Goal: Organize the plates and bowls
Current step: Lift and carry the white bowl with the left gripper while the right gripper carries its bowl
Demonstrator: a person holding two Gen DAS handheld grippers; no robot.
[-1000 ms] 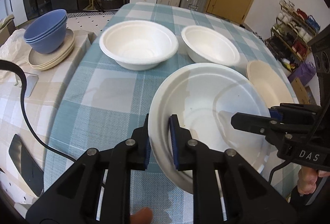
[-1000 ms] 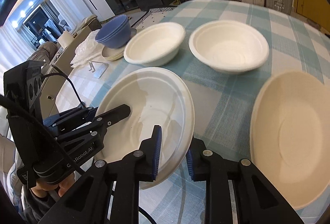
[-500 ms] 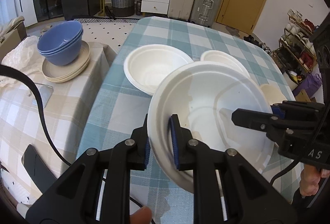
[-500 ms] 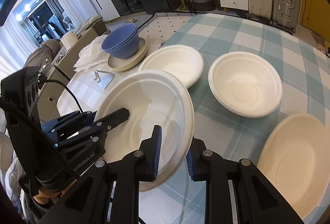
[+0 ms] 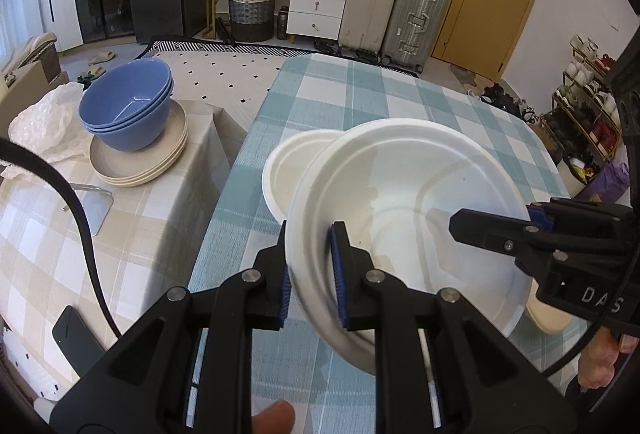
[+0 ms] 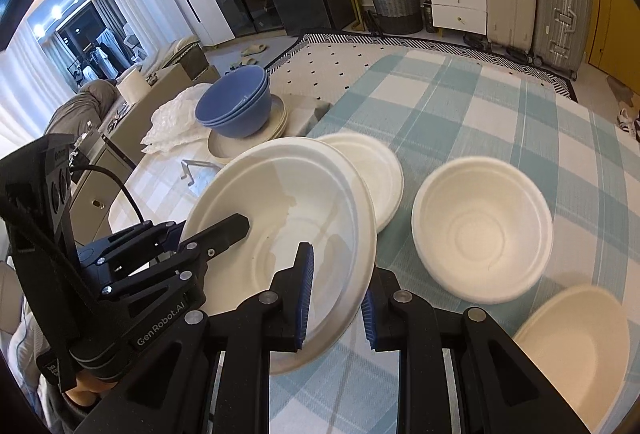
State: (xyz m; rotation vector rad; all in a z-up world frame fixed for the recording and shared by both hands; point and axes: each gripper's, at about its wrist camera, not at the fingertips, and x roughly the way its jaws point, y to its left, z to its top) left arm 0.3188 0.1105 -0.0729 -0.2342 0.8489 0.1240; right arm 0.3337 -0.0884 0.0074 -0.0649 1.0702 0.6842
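Observation:
I hold a large white bowl (image 5: 404, 202) in the air between both grippers. My left gripper (image 5: 311, 270) is shut on its left rim; my right gripper (image 6: 336, 298) is shut on its right rim. The bowl (image 6: 280, 218) hangs above the blue-checked table (image 5: 440, 106), partly over a second white bowl (image 5: 284, 170) that also shows in the right wrist view (image 6: 380, 170). A third white bowl (image 6: 482, 230) stands to the right. A cream bowl (image 6: 576, 350) sits at the near right.
On the lower beige-checked side table (image 5: 48, 218), stacked blue bowls (image 5: 128, 106) sit on stacked cream plates (image 5: 140, 166). A crumpled plastic bag (image 5: 44, 130), a metal stand (image 5: 94, 206) and a phone (image 5: 80, 338) lie there. Suitcases and drawers stand behind.
Both grippers have lifted the large white bowl off the table and carried it left, over the left white bowl. The other bowls have not moved.

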